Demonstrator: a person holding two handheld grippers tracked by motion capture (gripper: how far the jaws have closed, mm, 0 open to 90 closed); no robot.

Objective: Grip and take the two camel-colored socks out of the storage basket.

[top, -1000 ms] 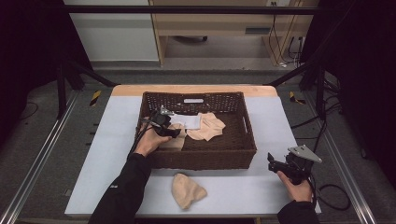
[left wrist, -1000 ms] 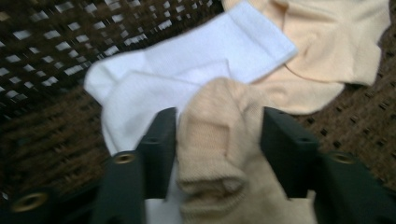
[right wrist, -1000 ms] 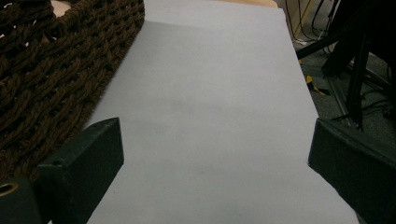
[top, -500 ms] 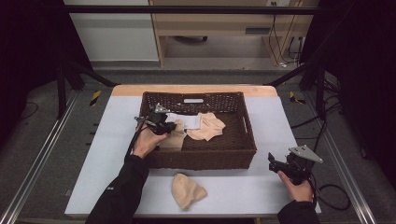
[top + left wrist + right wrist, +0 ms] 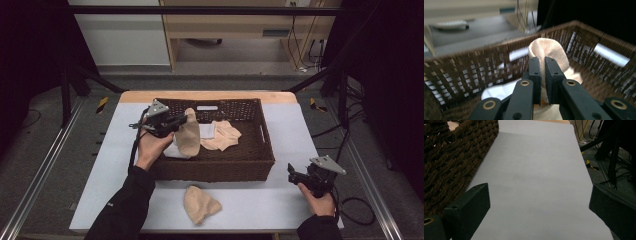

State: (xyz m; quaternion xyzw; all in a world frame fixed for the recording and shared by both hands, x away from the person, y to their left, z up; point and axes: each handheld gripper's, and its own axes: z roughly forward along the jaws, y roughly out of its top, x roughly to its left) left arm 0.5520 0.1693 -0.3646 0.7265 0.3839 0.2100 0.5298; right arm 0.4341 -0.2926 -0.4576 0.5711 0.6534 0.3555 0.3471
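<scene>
The left gripper [image 5: 181, 120] clamps a beige fabric sock [image 5: 189, 137], dangling above the dark brown woven wicker basket [image 5: 215, 167]. The right gripper [image 5: 292, 172], jaws spread wide and holding nothing, rests on the pale grey table [image 5: 280, 200].

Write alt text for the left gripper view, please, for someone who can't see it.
Two black tongs pinch a beige sock and hold it up inside a dark brown wicker basket. White cloth lies on the basket floor below, and the picture is slightly blurred.
</scene>
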